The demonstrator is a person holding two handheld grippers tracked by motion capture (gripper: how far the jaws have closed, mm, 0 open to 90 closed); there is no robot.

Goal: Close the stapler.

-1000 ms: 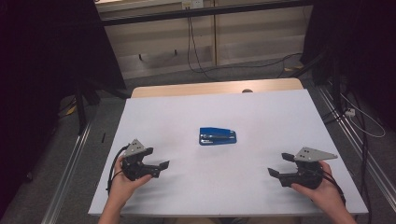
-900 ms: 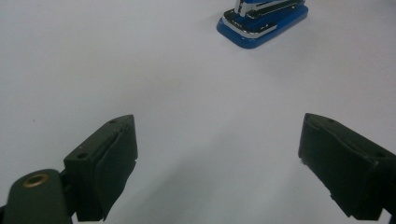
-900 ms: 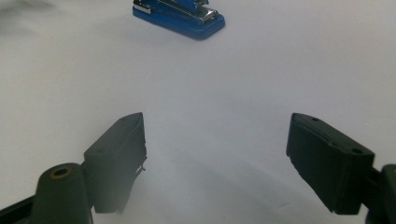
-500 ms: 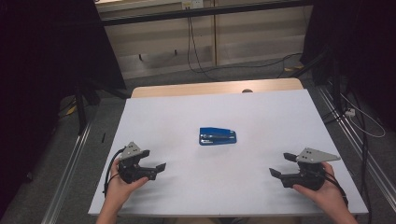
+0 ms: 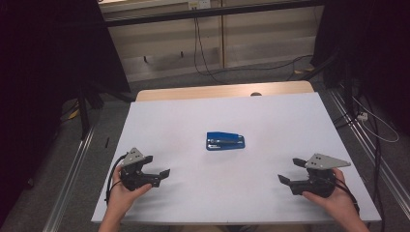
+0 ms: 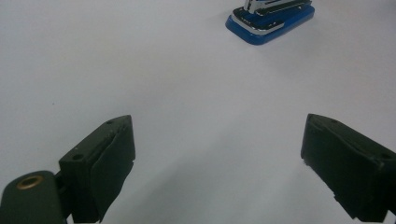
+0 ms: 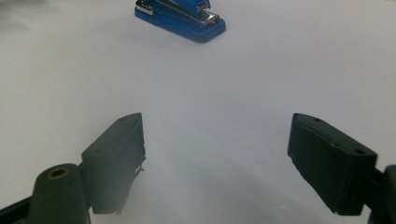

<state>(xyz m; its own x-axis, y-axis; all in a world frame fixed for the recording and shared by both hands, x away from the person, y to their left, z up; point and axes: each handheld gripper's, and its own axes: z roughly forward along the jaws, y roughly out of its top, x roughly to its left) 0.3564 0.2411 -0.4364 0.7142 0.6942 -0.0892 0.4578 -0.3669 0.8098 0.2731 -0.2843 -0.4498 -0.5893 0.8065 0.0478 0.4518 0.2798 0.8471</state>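
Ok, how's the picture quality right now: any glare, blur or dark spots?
High view: evenly lit white table, dark surroundings, stapler sharp. Left gripper view: the jaws are soft, stapler cut off by the top edge. Right gripper view: a soft shadow under the jaws.

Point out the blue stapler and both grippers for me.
blue stapler (image 5: 225,141): high view, middle of its top.
left gripper (image 5: 158,165): high view, midway between its open jaw tips.
right gripper (image 5: 289,170): high view, midway between its open jaw tips.

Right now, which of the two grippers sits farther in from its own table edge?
The left gripper: white table shows outside it, while the right gripper sits by its edge.
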